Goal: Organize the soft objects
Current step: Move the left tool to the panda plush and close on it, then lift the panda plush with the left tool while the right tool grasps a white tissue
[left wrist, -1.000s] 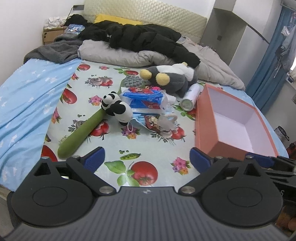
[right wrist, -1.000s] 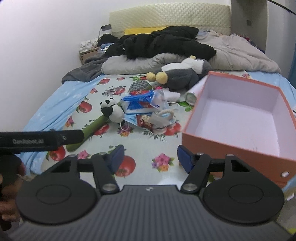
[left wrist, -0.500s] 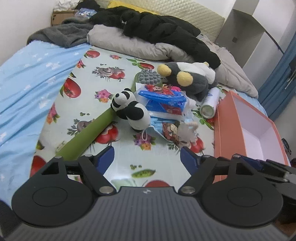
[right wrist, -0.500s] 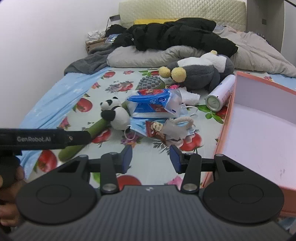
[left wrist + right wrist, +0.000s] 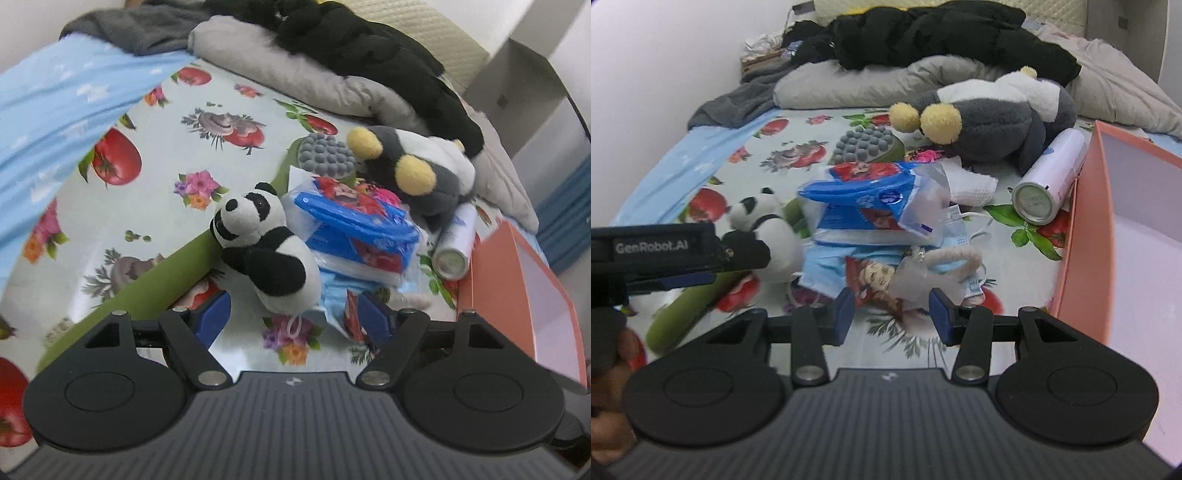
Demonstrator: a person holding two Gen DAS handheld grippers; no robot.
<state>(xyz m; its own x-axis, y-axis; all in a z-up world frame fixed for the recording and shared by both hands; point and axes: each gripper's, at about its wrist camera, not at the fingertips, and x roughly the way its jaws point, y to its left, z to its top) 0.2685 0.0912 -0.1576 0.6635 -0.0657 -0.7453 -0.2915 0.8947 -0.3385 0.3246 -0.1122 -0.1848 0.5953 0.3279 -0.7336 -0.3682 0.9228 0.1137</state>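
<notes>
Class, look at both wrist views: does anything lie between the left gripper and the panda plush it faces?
Nothing visible does. The left gripper has open jaws with the panda plush just ahead of them, only bare printed cloth between. The green roll lies beside the panda and the tissue pack behind it.

Your soft objects, on bed w/ fruit-print sheet: panda plush (image 5: 269, 254), black & white, lying tilted against green roll (image 5: 147, 277); grey/white plush (image 5: 424, 177) w/ yellow feet, on its side behind; blue tissue packs (image 5: 354, 229) betw. them; orange box (image 5: 1126, 236), open, at right.
</notes>
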